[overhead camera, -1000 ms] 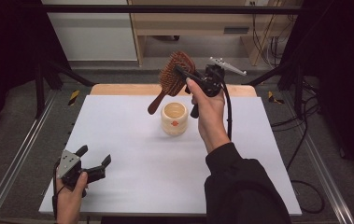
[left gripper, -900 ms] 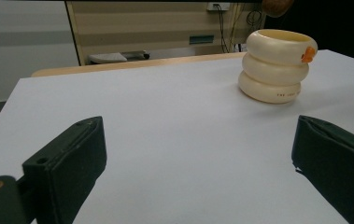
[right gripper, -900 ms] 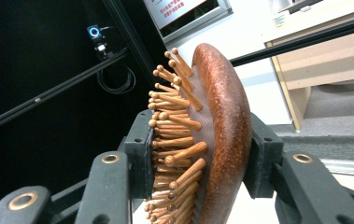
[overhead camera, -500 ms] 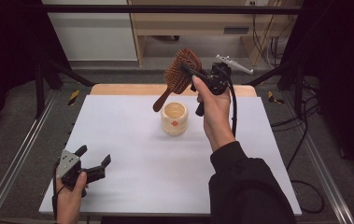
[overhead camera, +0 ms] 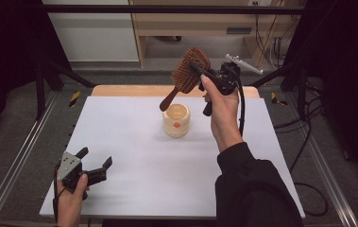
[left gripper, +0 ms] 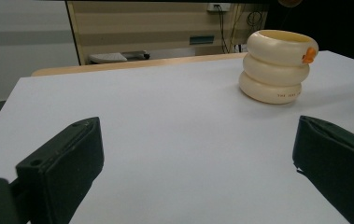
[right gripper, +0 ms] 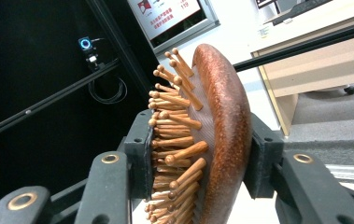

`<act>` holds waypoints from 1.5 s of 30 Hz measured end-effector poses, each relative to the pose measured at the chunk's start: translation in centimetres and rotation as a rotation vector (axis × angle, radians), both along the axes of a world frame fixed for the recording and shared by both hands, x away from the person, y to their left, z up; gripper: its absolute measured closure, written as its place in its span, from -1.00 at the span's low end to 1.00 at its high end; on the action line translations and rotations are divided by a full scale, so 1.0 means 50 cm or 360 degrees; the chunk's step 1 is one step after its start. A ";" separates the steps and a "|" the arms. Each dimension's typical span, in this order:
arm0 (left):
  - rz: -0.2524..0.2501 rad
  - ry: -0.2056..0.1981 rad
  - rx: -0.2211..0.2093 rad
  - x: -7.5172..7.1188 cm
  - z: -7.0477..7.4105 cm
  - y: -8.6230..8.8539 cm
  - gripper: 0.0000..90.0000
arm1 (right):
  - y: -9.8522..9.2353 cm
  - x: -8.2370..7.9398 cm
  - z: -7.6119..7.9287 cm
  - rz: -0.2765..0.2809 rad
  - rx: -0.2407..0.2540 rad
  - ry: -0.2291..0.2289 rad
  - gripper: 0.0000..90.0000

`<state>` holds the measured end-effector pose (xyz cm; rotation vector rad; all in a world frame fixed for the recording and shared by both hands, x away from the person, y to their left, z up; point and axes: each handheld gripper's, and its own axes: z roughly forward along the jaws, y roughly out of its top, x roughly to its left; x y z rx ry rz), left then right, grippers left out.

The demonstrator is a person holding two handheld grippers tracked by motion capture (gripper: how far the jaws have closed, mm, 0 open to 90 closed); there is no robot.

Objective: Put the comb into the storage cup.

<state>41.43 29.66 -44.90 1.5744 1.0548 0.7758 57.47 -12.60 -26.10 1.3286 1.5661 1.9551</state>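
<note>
High view, right gripper (overhead camera: 200, 71): raised above the far half of the table (overhead camera: 134, 156), jaws clamped on the head of the wooden hairbrush (overhead camera: 188, 73).
Hairbrush: in the air, handle slanting down toward the cream ringed cup (overhead camera: 176, 120).
Right gripper view: one pad on the bristles, one on the back.
Left gripper (overhead camera: 94, 163): near corner, jaws wide, nothing between them.

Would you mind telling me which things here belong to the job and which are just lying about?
In the job:
- hairbrush, clamped in the right gripper
- cream cup, below the brush handle

Lying about:
- left gripper, open and idle
- cables beyond the table
</note>
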 end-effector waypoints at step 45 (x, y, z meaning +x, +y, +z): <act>-0.0042 0.0010 0.0016 0.001 -0.003 -0.005 -0.94 | -0.061 0.005 -0.016 -0.0116 -0.0050 0.0015 0.18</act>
